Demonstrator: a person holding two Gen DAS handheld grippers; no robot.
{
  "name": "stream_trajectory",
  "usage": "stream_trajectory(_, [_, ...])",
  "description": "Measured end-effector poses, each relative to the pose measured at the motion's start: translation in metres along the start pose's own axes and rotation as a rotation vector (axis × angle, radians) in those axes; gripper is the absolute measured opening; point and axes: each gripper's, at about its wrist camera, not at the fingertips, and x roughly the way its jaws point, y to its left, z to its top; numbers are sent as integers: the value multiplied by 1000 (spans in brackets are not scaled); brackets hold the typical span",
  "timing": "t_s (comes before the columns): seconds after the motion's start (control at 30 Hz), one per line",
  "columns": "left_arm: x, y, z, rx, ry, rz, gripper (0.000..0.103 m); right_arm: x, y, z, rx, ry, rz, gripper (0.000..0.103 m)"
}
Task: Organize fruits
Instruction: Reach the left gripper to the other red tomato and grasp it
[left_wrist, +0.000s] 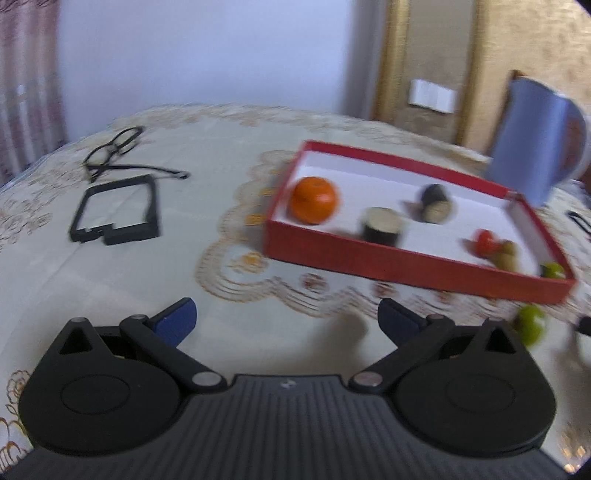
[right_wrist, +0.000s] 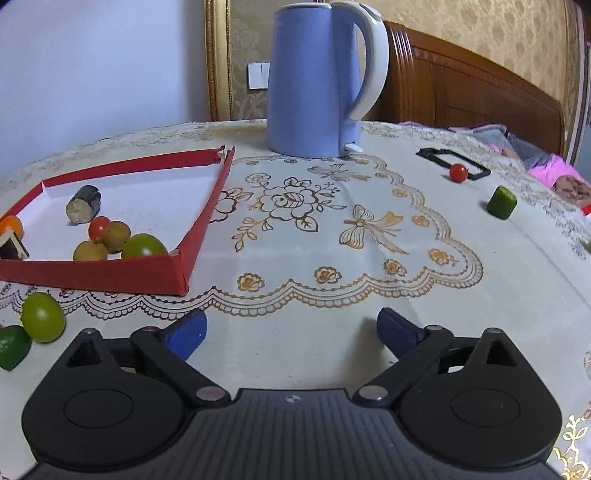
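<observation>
our right claw (right_wrist: 290, 332) is wide open over the tabletop (right_wrist: 314, 306) with nothing between its blue fingers (right_wrist: 186, 334). no earlier look is given, so we only say how it stands. our left claw (left_wrist: 288, 321) is wide open too and holds nothing.

near the right claw, on its left side, a green fruit (right_wrist: 43, 316) sits on the cloth, touching a darker green piece (right_wrist: 13, 347). just past them is the red box (right_wrist: 110, 275). inside its near corner we see a big green fruit (right_wrist: 143, 245), two yellow-brown fruits (right_wrist: 90, 251) and a small red tomato (right_wrist: 99, 228), all bunched close. a dark chunk with a pale end (right_wrist: 83, 205) lies further in. at the left edge are an orange (right_wrist: 11, 225) and another dark piece (right_wrist: 13, 245).

off to the right, well apart from the box, stands a green chunk (right_wrist: 501, 202). behind it a red tomato (right_wrist: 458, 172) sits beside a black frame (right_wrist: 454, 160).

far back stands the blue kettle (right_wrist: 314, 85).

from the left claw the picture is blurry. we see glasses (left_wrist: 114, 147) far on the left.
</observation>
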Motion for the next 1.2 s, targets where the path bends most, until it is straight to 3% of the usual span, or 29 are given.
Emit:
stream_trajectory(0.13, [-18,-19,-6,83,-47,-16,103,0,0,1,-4,0,1,101])
stream_trajectory(0.27, [-21,-32,-5,78,-36,-28,102,0,0,0,-4,0,1,101])
stream_trajectory(0.37, [-19,-38,-9,111,-32,-56,90,0,0,0,-2,0,3,101])
stream_trajectory(0.5, [-23,-39,-12,154,-57,-65,89,-1,0,0,-2,0,2,101])
stream_trajectory(0.63, [-31,-35,-15,173,-85,-187,88,-1,0,0,-2,0,2,101])
stream_trajectory(0.9, [-25,-53,-24,282,-72,-189,89,-1,0,0,-2,0,2,101])
stream_trajectory(1.0, [-23,-51,-21,273,-69,-210,83,-1,0,0,-2,0,3,101])
stream_trajectory(1.13, [-23,-49,-17,253,-42,-321,42,-1,0,0,-1,-1,3,101])
stream_trajectory(1.2, [-26,-51,-18,259,-41,-342,34,-1,0,0,-1,-1,4,101])
